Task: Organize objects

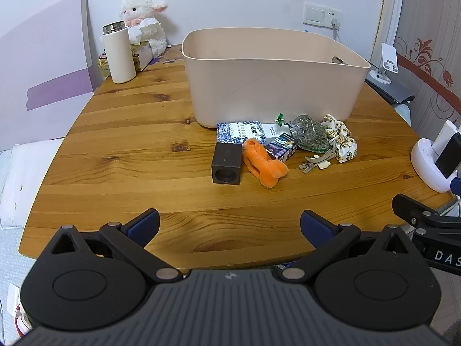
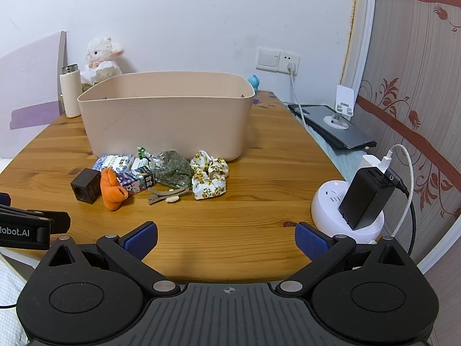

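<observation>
A beige plastic bin stands on the wooden table. In front of it lie a dark wooden cube, an orange plush piece, a blue-white packet, a small cartoon box, a clear bag of dried herbs, a floral scrunchie and hair clips. My left gripper and right gripper are open and empty, near the front table edge.
A white flask, tissue box and plush lamb stand at the back left. A white power hub with a black charger sits at the right edge. A phone stand lies beyond.
</observation>
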Demonstrator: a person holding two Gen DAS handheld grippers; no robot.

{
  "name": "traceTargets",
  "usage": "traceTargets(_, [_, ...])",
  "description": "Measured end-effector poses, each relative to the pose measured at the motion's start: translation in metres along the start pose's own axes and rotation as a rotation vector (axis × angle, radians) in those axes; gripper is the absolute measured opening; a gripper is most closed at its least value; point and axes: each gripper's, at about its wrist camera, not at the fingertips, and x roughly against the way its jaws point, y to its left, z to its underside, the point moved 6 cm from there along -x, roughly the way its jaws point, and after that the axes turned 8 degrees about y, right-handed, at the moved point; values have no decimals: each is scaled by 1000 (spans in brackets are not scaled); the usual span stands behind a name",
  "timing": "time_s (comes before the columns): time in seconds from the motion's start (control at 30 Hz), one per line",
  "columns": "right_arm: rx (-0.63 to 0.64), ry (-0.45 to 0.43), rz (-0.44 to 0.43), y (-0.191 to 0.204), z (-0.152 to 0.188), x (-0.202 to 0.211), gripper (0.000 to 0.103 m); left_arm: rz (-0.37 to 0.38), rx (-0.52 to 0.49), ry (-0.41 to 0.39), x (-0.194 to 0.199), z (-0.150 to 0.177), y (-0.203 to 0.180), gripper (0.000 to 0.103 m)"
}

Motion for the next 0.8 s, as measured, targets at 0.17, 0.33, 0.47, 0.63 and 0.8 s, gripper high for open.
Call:
traceTargets(0.17, [-2,-1,4,0,-1,-1,103,-1,-5,-4,0,-2,0,103])
traceTargets(0.33, [-1,3,16,1,-2,-1,103,-6,-5,-3,-1,-4,1,103])
traceTargets(0.47, [-11,1,23,-1,-3,-1,103,4,-4,-6,-1,-6,3,103])
traceTargets(0.63, [-13,9,26,0,-4,-4,103,3,-11,3,-4,-8,4,103])
traceTargets(0.8, [-12,19,31,2,-5,-9,103,4,-17,12,-8,-10,4,103])
